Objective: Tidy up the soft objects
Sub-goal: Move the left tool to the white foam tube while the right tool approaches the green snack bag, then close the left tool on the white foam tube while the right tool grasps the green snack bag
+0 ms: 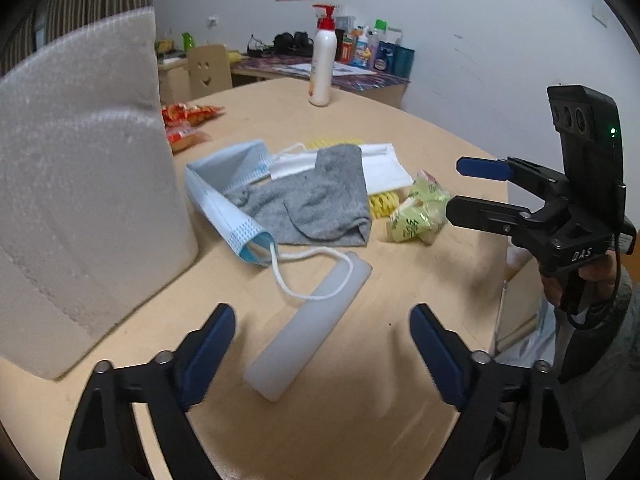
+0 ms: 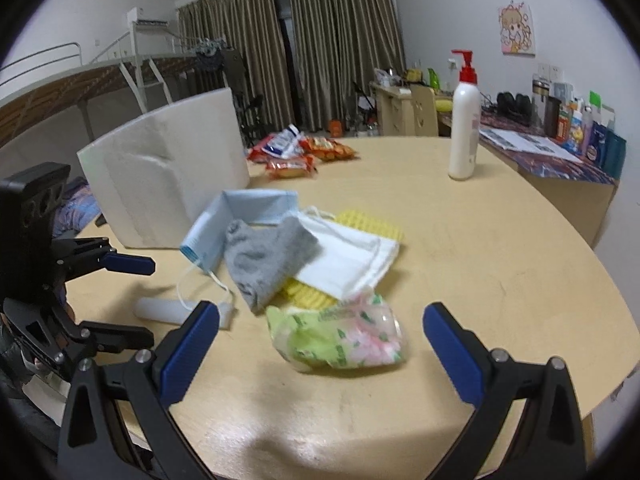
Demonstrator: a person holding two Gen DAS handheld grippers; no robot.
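Note:
A pile of soft things lies mid-table: a grey sock point(image 1: 316, 204) point(image 2: 264, 260), a blue face mask point(image 1: 224, 200) point(image 2: 244, 212), a white face mask point(image 1: 380, 168) point(image 2: 344, 260) and a yellow cloth point(image 1: 384, 203) point(image 2: 372, 226) under them. A green crinkly packet point(image 1: 416, 216) point(image 2: 340, 340) lies beside the pile. A white translucent bar point(image 1: 308, 328) point(image 2: 168, 312) lies in front. My left gripper point(image 1: 322, 344) is open above the bar. My right gripper point(image 2: 320, 340) is open around the green packet without touching it; it also shows in the left wrist view point(image 1: 460, 184).
A white foam block point(image 1: 80, 200) point(image 2: 168, 168) stands at the table's left. Red snack packets point(image 1: 188, 120) point(image 2: 308, 152) lie behind it. A white pump bottle point(image 1: 322, 60) point(image 2: 464, 120) stands at the far side. The round table's edge point(image 2: 600, 280) curves on the right.

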